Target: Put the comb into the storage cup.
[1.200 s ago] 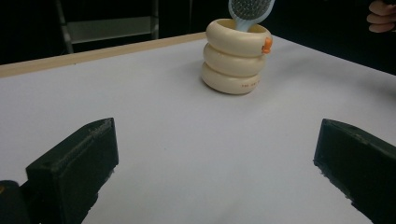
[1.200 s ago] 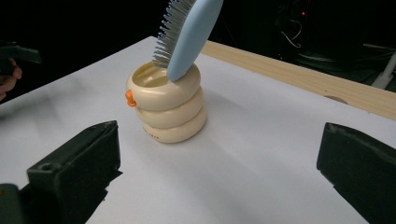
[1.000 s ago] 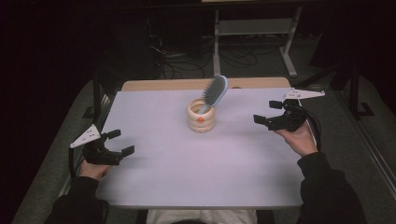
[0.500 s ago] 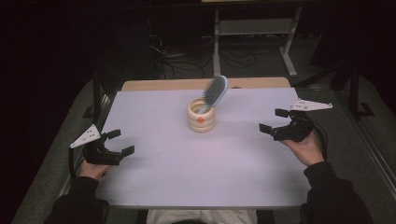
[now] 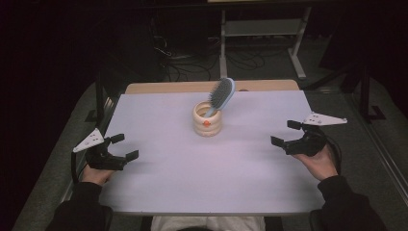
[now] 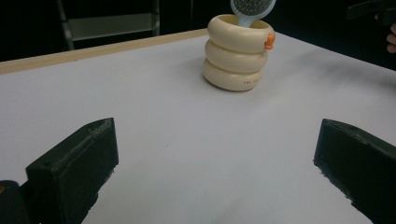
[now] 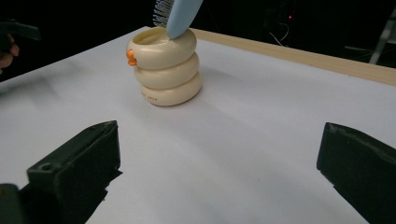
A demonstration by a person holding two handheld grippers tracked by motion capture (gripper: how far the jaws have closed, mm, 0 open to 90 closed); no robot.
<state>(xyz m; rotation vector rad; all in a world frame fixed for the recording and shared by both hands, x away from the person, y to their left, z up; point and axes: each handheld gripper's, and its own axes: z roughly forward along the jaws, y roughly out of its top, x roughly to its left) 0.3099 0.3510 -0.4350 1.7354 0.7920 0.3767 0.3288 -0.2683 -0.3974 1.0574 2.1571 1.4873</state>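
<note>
A light-blue plastic hairbrush (image 5: 222,95) stands handle-down, leaning, in a cream holder shaped like three stacked rings (image 5: 207,120), well ahead of both grippers and between them. The left gripper (image 5: 120,148) rests low near the white table's (image 5: 192,192) left edge, jaws spread wide with nothing between them, the hand behind it. The right gripper (image 5: 285,133) sits near the right edge, jaws likewise wide apart and empty. Bare tabletop lies between each gripper and the holder.
</note>
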